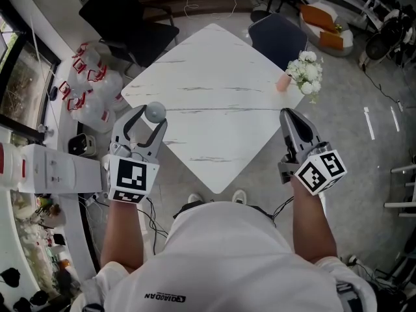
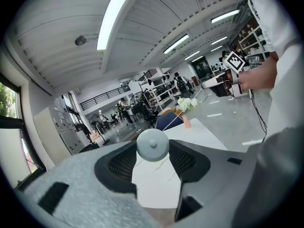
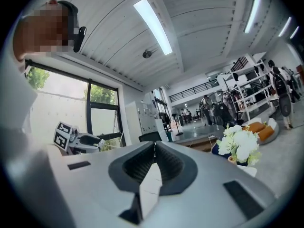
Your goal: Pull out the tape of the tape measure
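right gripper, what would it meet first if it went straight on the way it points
Nothing close: the right gripper points out over the white table, seemingly above its top, the flowers off to its right. The dark chair beyond looks first in line, though depth is unclear.

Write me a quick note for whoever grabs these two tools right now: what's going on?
Left gripper: shut on the round grey tape measure, held at its fingertips over the left edge of the white table.
Right gripper: fingers together, empty, at the table's right edge.
Done: tape measure is in hand.
Left: no tape shows out of the case yet; probably grip the tape end with the right gripper and pull.
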### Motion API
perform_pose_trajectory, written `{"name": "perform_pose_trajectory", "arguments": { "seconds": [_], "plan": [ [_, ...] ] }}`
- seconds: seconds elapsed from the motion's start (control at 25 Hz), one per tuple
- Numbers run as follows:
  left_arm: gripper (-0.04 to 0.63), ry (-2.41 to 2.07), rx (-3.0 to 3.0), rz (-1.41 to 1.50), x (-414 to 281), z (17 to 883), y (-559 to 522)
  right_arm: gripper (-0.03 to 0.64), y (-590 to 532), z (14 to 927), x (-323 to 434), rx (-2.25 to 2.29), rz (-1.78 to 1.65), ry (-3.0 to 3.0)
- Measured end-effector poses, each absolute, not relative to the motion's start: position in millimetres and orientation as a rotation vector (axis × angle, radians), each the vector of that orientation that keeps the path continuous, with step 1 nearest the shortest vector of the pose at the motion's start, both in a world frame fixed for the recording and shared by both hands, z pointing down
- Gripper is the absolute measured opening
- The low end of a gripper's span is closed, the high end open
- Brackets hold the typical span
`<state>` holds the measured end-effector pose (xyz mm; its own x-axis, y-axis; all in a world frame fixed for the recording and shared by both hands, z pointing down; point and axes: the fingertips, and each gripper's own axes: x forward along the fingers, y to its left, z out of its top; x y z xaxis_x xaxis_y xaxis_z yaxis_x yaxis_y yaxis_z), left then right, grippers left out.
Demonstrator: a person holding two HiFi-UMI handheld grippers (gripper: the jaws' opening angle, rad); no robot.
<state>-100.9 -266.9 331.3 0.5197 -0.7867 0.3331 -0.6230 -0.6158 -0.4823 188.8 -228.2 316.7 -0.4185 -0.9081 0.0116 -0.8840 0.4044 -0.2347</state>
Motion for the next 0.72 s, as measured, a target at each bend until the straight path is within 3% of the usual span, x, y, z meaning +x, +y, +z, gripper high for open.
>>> {"name": "perform_pose_trajectory", "arguments": {
  "seconds": [0.72],
  "plan": [
    [0.222, 1.171, -2.499, -0.802, -98, 354, -274, 0.020, -239, 332, 179, -1.601, -0.368, 2.550]
  ]
}}
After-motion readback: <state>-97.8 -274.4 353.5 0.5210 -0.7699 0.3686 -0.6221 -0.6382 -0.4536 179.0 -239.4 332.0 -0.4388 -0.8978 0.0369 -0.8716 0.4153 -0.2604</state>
